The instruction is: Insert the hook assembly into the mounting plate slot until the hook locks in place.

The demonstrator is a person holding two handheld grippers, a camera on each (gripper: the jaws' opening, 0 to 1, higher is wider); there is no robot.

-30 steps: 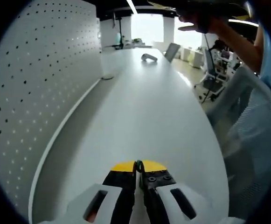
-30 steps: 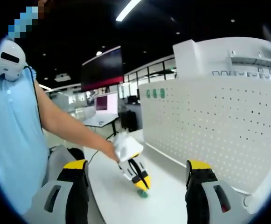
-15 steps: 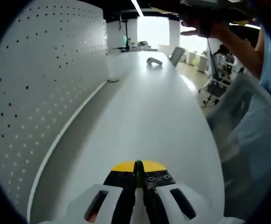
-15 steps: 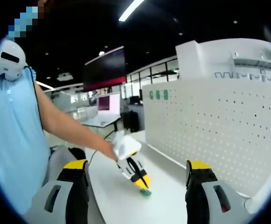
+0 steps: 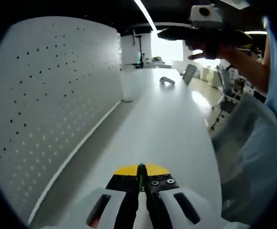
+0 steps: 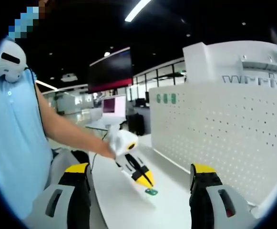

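- Now the left gripper pinches the small green hook assembly between closed jaws, above the white table, near the pegboard.
- Meanwhile the right gripper stands spread wide, empty, facing the pegboard.

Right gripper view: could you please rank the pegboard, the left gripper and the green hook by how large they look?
1. Pegboard, by far the largest.
2. Left gripper.
3. Green hook, a small piece clamped at that gripper's tip.

Small green hook piece mostly hidden between the shut jaws. Grey curved object, 12 o'clock on table: too small to identify.
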